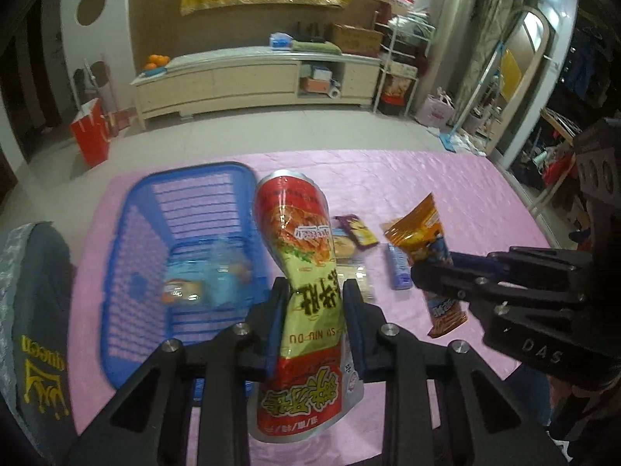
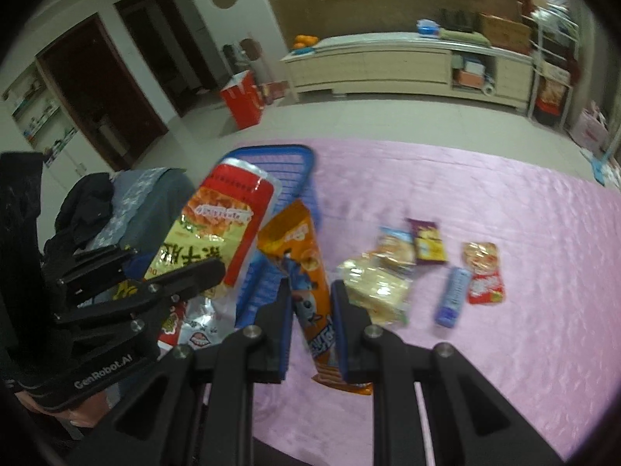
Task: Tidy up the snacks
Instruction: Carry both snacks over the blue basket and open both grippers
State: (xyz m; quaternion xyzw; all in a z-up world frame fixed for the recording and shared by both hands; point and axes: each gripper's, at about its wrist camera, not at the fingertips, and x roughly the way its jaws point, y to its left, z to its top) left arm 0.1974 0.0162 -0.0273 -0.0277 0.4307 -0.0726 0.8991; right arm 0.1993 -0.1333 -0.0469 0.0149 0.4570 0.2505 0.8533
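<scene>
My left gripper (image 1: 312, 291) is shut on a big red and yellow snack bag (image 1: 299, 240), held above the pink table beside the blue basket (image 1: 128, 209). The basket holds a light blue packet (image 1: 209, 275). My right gripper (image 2: 310, 295) is shut on an orange snack packet (image 2: 306, 268), lifted just right of the basket (image 2: 295, 155). The red and yellow bag (image 2: 217, 225) and left gripper (image 2: 217, 268) show at the left of the right wrist view. The right gripper (image 1: 417, 272) and orange packet (image 1: 423, 233) show in the left wrist view.
Loose snacks lie on the pink tablecloth (image 2: 504, 202): a clear cracker pack (image 2: 376, 291), a purple packet (image 2: 427, 240), a blue stick pack (image 2: 452, 297), a red packet (image 2: 485, 275). A grey garment (image 1: 35, 310) lies left of the basket. A cabinet (image 1: 252, 77) stands beyond.
</scene>
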